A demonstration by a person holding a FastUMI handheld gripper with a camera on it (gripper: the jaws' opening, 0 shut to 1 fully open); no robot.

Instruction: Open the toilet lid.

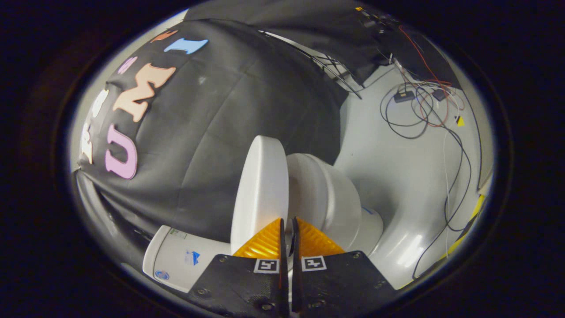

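A fisheye view looks forward along a handheld gripper [287, 229] whose two fingers rise from six o'clock toward the centre. The fingers stand almost together, with only a thin slit between their tips, and nothing can be seen pinched in that slit; whether they press on the lid's edge cannot be told. Just ahead of the fingertips, from the centre toward seven o'clock, a white toilet lid [260, 190] stands raised, seen nearly edge-on as a tall rounded oval. The left finger overlaps the lid's lower edge. Directly to the lid's right, toward four o'clock, sits the white toilet bowl [329, 198] with its seat ring, the whole scene appearing rolled sideways. At seven o'clock, beside the left finger, lies the white toilet tank [176, 260], bearing small stickers. Behind the lid, from nine o'clock to twelve o'clock, hangs the booth's black cloth wall [212, 123], creased and draped. From one o'clock to four o'clock spreads a pale grey floor [397, 176], glossy in places. Loose black, red and white cables [419, 110] coil across it near two o'clock, with small dark boxes [404, 96] among them, well apart from the toilet.
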